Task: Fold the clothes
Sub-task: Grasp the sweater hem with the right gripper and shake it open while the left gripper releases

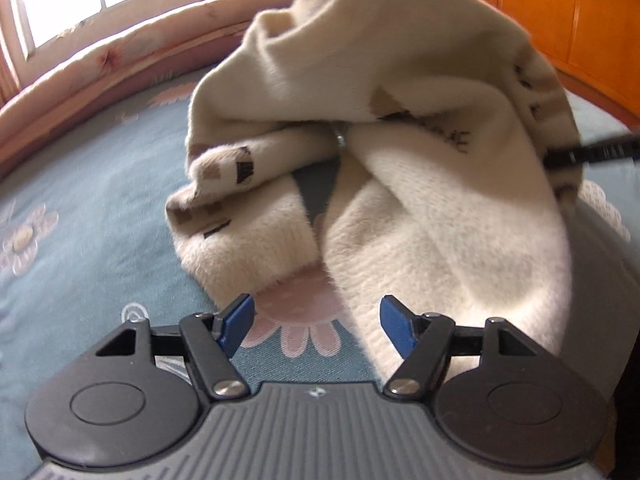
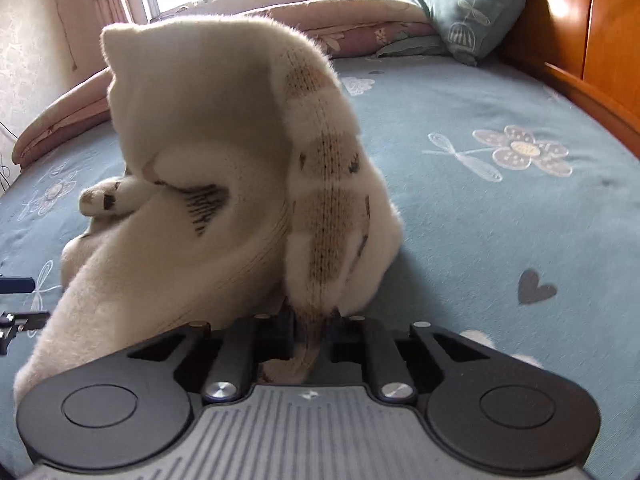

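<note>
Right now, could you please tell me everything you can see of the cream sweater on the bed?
The sweater is fuzzy cream knit with tan patches and small dark marks along one band. It is bunched and partly lifted off the blue flowered bedsheet, its lower folds resting there. The right gripper is shut on its patterned edge. The left gripper is open, its blue pads beside a ribbed fold, not gripping.

No words, numbers or brand names can be read anywhere in either view. The dark stitched marks on the cream sweater point(image 1: 404, 216) look like a knitted pattern and spell nothing legible. The only sign is a small pale emblem moulded into the grey ribbed housing of each gripper, at its top centre, too small and faint to make out as a letter or logo.
</note>
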`<state>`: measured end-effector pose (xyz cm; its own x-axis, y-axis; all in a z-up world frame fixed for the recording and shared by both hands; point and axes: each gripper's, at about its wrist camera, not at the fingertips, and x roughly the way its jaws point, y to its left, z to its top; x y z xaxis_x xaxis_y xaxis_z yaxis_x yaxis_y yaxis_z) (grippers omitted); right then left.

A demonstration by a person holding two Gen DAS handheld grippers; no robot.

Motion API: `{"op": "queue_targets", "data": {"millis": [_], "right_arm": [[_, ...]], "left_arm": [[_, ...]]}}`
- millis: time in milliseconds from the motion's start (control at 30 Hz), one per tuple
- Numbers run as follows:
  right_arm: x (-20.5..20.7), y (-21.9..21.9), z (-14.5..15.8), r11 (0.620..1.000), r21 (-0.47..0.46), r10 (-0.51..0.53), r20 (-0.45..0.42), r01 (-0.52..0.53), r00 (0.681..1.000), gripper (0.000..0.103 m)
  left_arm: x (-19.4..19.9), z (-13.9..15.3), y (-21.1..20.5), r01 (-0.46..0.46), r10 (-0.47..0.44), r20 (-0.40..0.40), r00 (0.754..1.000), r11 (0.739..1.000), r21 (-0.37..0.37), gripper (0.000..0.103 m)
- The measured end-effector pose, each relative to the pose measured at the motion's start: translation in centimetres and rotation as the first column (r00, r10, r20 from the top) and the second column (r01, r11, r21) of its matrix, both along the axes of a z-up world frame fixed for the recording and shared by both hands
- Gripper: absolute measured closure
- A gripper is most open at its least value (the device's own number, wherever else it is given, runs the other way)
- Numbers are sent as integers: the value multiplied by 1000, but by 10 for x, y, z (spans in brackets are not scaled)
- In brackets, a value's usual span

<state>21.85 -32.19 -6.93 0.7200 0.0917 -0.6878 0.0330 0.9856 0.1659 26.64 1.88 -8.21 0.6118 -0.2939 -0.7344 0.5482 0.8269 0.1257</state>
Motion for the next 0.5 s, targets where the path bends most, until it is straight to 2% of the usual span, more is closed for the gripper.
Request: {"op": "queue_targets", "data": {"millis": [200,333,500], "right_arm": [[25,-19,35,989,-143,-16,91,29,996,88],[58,-32,41,971,-234,-27,100,50,995,92],[104,-52,30,938,-335,-72,71,92,995,93]], "left_arm": [[-4,-4,-9,32,-32,9,999,999,13,32],[-3,-5,-9,27,-27,4,1000,1000,5,32],[-1,-6,-5,8,-8,-1,1000,1000,14,32]]}}
